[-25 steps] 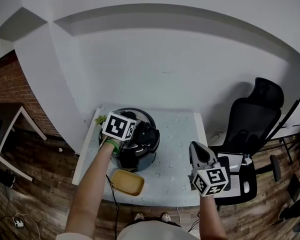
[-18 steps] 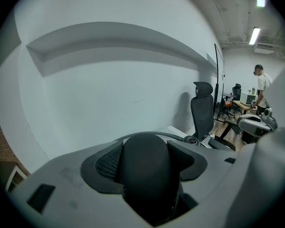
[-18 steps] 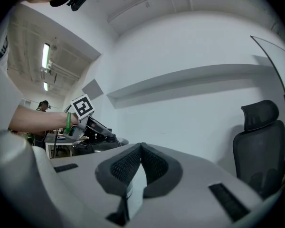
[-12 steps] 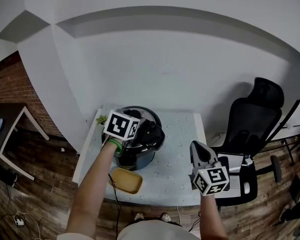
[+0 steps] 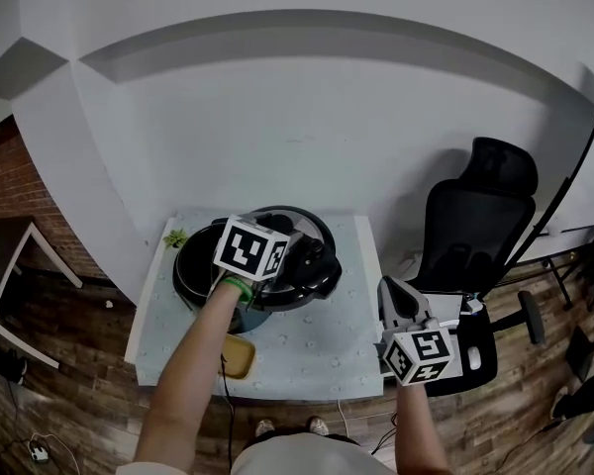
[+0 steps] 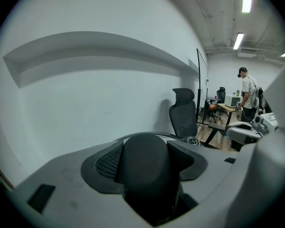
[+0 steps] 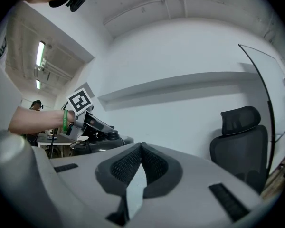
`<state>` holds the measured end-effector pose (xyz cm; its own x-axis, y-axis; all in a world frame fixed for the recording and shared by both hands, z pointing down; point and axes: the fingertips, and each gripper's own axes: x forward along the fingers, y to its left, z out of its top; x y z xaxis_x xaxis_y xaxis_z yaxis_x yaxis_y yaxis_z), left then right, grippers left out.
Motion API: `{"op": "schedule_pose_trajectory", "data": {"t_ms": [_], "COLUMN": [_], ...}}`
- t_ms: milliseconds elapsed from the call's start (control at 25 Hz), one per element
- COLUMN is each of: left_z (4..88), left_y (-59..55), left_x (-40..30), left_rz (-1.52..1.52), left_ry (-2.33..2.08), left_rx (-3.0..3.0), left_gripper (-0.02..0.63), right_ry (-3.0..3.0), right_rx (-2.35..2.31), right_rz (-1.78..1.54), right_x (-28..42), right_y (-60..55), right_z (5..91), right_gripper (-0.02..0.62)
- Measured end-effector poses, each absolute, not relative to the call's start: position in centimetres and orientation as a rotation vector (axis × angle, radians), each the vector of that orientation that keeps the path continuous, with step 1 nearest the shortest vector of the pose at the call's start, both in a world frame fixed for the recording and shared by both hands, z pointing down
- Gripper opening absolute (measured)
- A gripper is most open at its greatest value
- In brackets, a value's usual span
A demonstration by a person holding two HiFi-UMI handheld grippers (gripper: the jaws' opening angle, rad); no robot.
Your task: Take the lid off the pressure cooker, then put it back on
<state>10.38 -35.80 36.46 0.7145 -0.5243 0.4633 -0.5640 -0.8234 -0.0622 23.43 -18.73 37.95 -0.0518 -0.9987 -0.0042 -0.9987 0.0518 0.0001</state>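
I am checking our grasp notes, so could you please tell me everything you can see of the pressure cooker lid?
The lid is round and dark, seemingly plastic, with a rounded dark knob on top. The left tongs clamp that knob between their textured pads. In the head view the lid is off-centre, to the right of the pot and overlapping its rim; whether they touch cannot be told.

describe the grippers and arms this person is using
The left hand-held gripper and right hand-held gripper both have grey bodies, each carrying a white cube with black square markers. Their pads are dark with a mesh texture. A green wristband is worn on the left wrist; no sleeves show.
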Motion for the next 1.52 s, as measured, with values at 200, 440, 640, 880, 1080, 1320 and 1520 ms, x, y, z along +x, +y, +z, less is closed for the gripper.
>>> {"op": "schedule_pose_trajectory", "data": {"t_ms": [200,440,640,880,1080,1320,1520], "left_z": [36.7,38.1,40.8,45.3,50.3,55.8,58.9], "left_y": [-33.8,-31.7,-30.6,-30.3,-29.3,-29.0,-28.5], "left_x": [15.2,20.1,22.8,24.0,24.5,25.1,25.1], "left_rz": [0.712,0.729,0.727,0.732,0.761,0.792,0.837], "left_ry": [-0.808,-0.714,-0.660,-0.672,-0.655,-0.640,-0.625], "left_rx": [2.876,2.916,2.939,2.930,2.899,2.874,2.848], "left_gripper": [0.286,0.285,0.285,0.284,0.284,0.284,0.284], "right_ry": [2.200,2.141,2.097,2.073,2.090,2.152,2.175], "right_rx": [-2.243,-2.312,-2.367,-2.418,-2.448,-2.455,-2.462], "right_rz": [-0.004,-0.015,-0.031,-0.078,-0.118,-0.148,-0.189], "right_x": [27.1,29.8,31.6,32.6,32.8,32.5,32.7], "right_y": [-16.1,-14.0,-12.7,-11.8,-11.5,-12.3,-12.8], "right_z": [38.1,38.5,38.9,40.3,41.7,43.7,45.2], "right_gripper": [0.000,0.000,0.000,0.000,0.000,0.000,0.000]}}
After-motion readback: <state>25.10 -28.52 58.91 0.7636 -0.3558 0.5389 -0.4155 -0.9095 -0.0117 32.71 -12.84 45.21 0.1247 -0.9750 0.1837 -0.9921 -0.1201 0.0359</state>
